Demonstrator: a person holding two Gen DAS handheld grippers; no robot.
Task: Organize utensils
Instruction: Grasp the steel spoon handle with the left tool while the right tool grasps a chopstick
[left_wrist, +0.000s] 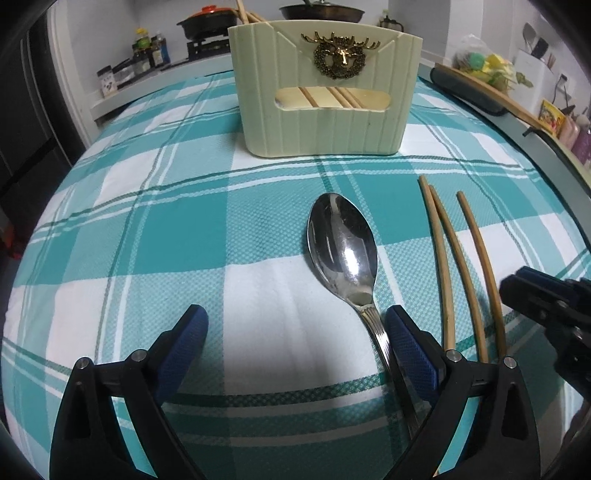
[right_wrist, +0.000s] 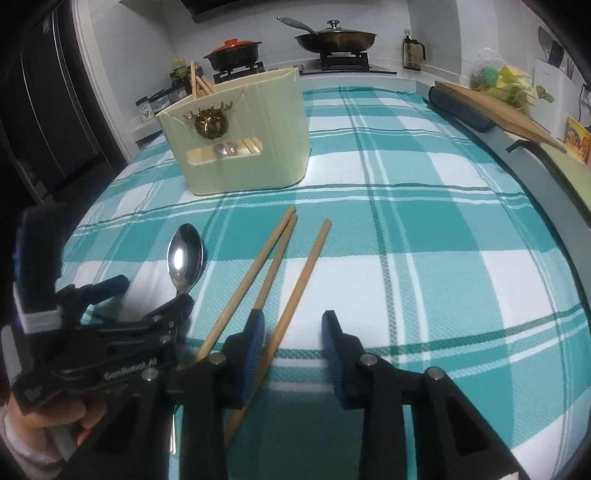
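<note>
Checked counter cloth (left_wrist: 147, 229) carrying the holder (left_wrist: 325, 96), already holding some chopsticks and a spoon. Left gripper (left_wrist: 295, 325) jaws apart, straddling spoon (left_wrist: 343, 251) handle. Right gripper (right_wrist: 293, 332) jaws apart around one of three loose chopsticks (right_wrist: 306, 273). Roughly halfway, I'm judging.
</note>
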